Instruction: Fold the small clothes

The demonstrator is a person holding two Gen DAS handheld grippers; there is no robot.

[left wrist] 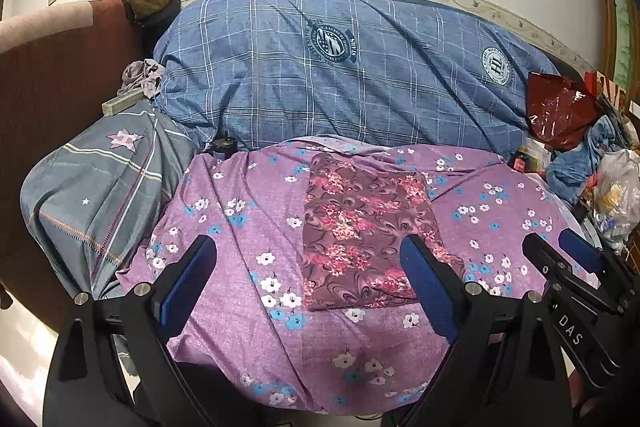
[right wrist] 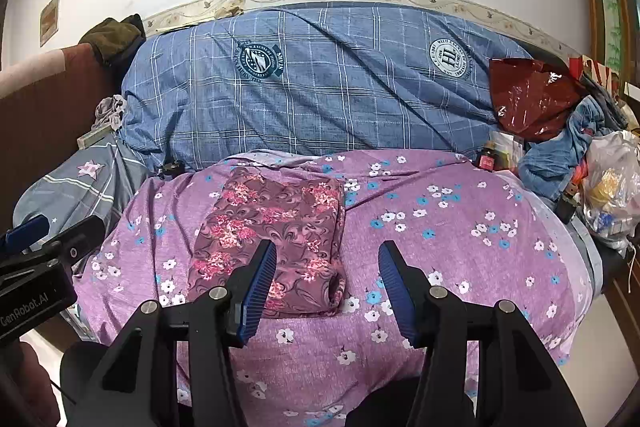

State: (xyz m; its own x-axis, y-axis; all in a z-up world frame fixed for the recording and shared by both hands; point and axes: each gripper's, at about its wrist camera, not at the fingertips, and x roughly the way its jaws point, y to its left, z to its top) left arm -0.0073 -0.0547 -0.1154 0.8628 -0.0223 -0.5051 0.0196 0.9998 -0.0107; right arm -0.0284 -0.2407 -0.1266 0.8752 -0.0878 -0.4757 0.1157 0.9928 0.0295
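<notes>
Both grippers sit nearest the lens, side by side at six o'clock: the left gripper [left wrist: 308, 267] with its blue pads spread wide and nothing between them, the right gripper [right wrist: 328, 267] with its jaws parted about halfway and likewise holding nothing. Neither touches any cloth.

Just beyond the fingertips, at twelve o'clock from both tools, the folded garment [right wrist: 272, 243], maroon with pink flowers, lies flat as a tidy rectangle on the purple flowered sheet [right wrist: 460, 227]. Its near edge shows a rolled fold at the right corner.

Farther back, a blue checked quilt [left wrist: 340, 75] is heaped along the wall. A grey pillow [left wrist: 100, 195] lies at nine o'clock; a red plastic bag [left wrist: 560, 111] and a clear bag of odds and ends [right wrist: 612, 183] sit at two and three o'clock.

My reading is that this piece is folded and released, so the step in hand is the pause between garments. Next would come either moving the folded piece aside or reaching for another small item; no unfolded one shows within easy reach
</notes>
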